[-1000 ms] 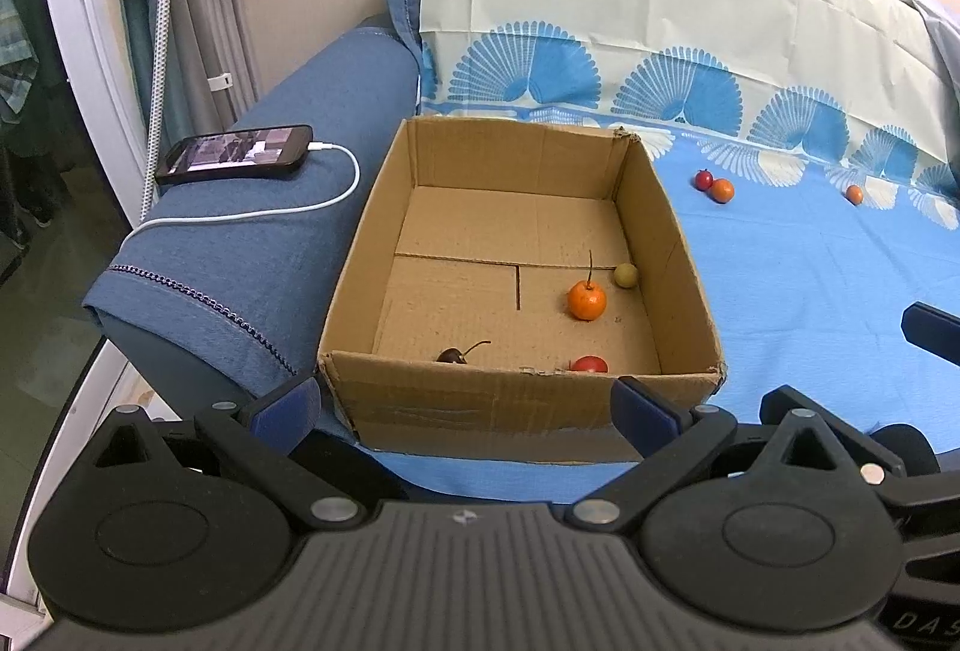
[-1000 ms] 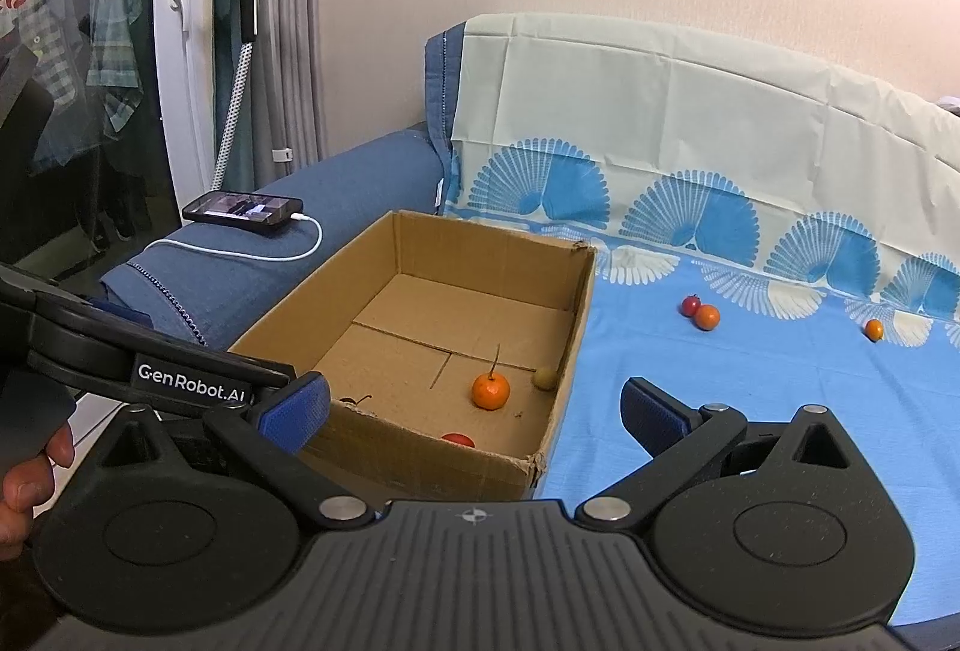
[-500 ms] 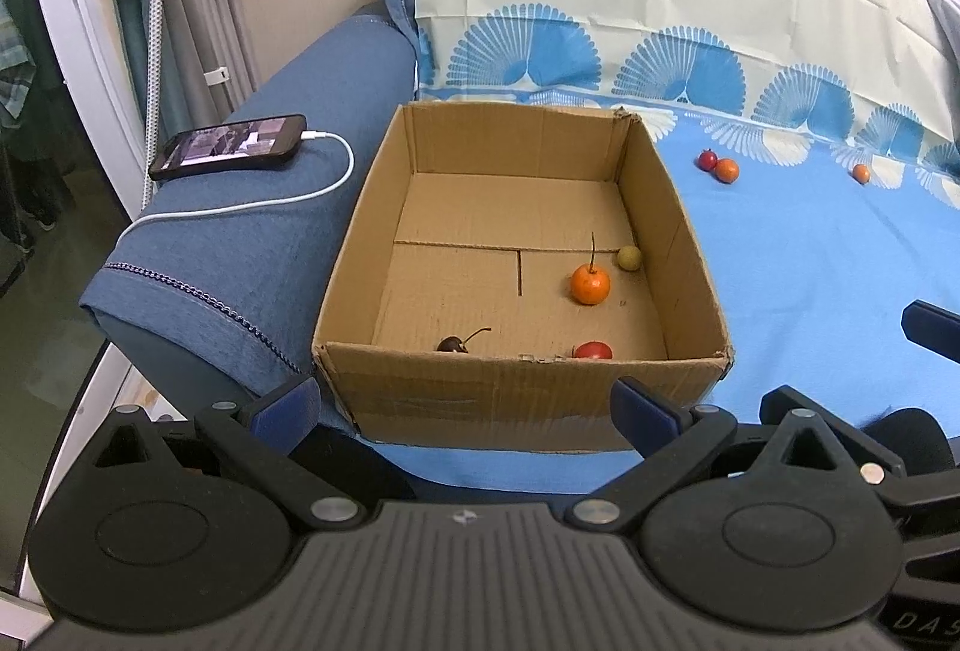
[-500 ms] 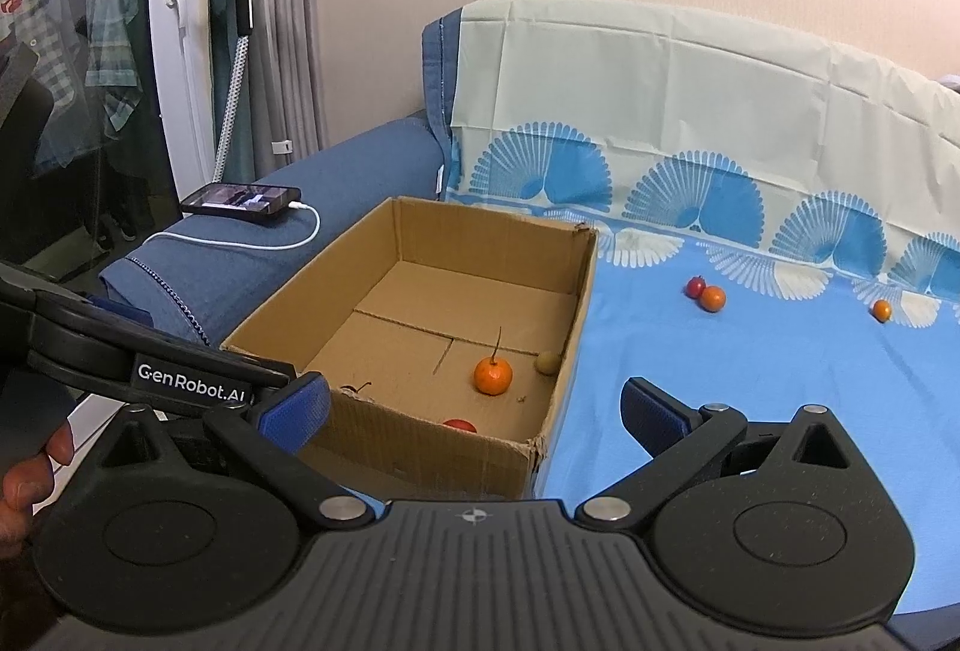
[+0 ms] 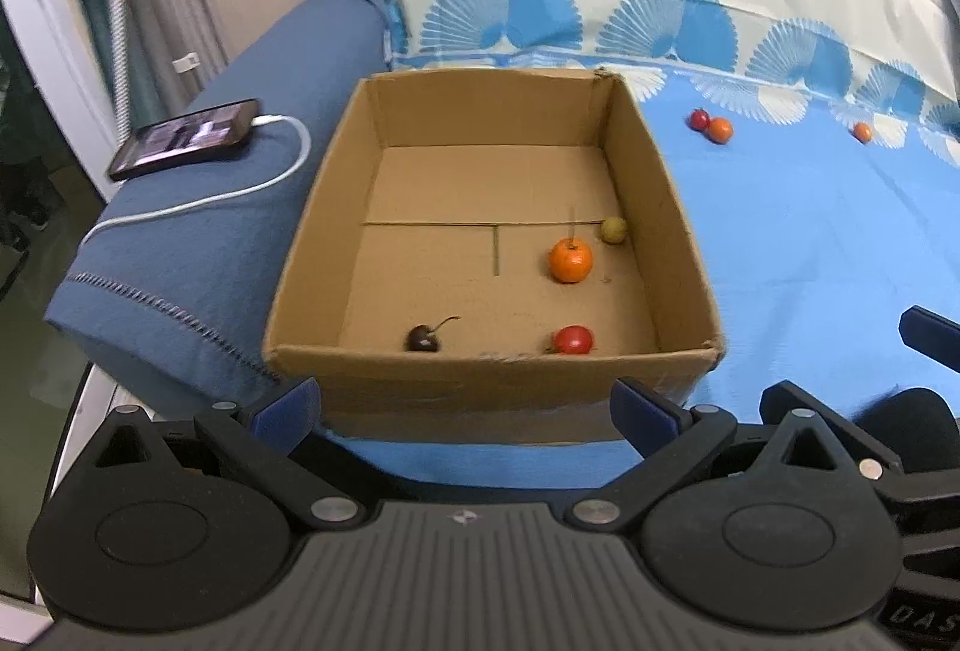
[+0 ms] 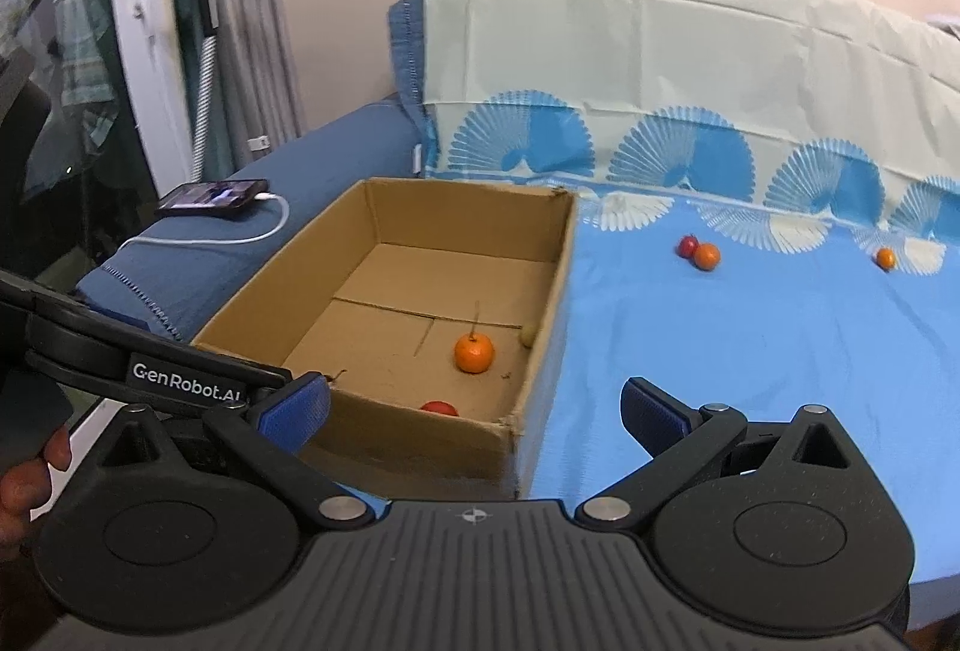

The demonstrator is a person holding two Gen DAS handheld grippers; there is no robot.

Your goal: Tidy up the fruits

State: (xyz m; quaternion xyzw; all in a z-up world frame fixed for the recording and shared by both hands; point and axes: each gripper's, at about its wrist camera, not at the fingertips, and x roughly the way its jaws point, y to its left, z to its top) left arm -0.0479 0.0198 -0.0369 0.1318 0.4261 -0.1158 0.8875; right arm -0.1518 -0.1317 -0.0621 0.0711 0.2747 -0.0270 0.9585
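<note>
An open cardboard box [image 5: 678, 231] [image 6: 552, 291] sits on the blue sheet. Inside lie an orange fruit with a stem [image 5: 570, 260] [image 6: 474, 353], a small yellow-green fruit [image 5: 614, 230], a red fruit [image 5: 573, 339] [image 6: 439, 408] and a dark cherry [image 5: 423, 338]. On the sheet to the right lie a red fruit [image 5: 698, 118] [image 6: 687, 246] touching an orange one [image 5: 720, 129] [image 6: 707, 256], and a small orange fruit [image 5: 862, 131] [image 6: 885, 258] farther right. My left gripper [image 5: 465, 405] is open and empty before the box's near wall. My right gripper [image 6: 474, 411] is open and empty near the box's near right corner.
A phone [image 5: 183, 138] [image 6: 213, 195] with a white cable [image 5: 240, 189] lies on the blue sofa arm left of the box. A patterned cover drapes the sofa back [image 6: 660, 69]. A stand and curtain [image 6: 204, 21] are at far left.
Both grippers have lifted and tilted down a little, so the box shows more from above. The fruits have not moved. Both grippers stay open.
</note>
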